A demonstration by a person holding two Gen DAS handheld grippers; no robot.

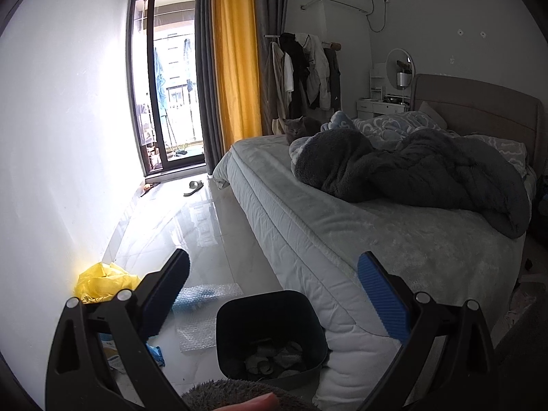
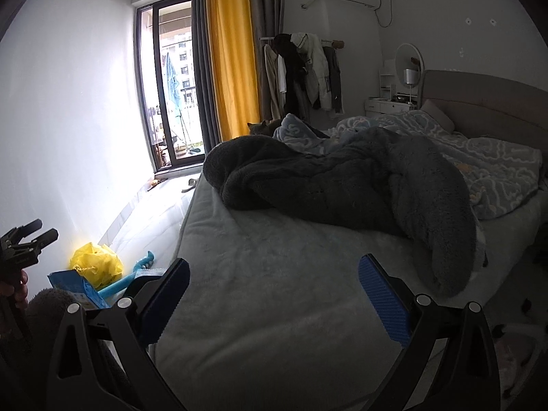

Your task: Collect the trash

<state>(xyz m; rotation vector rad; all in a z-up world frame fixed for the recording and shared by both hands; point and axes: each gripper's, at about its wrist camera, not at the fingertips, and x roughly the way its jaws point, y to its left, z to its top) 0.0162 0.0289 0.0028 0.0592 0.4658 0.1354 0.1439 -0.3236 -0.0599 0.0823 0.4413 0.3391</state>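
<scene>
Reaching with both grippers' fingers wide and empty, left gripper risks knocking the bin beside yellow bag.

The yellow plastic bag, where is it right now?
The yellow plastic bag lies crumpled on the floor against the left wall in both views, beside the bubble wrap and left of the dark trash bin.

Daylight through balcony door, floor glare, dim foreground, fisheye-warped edges
</scene>
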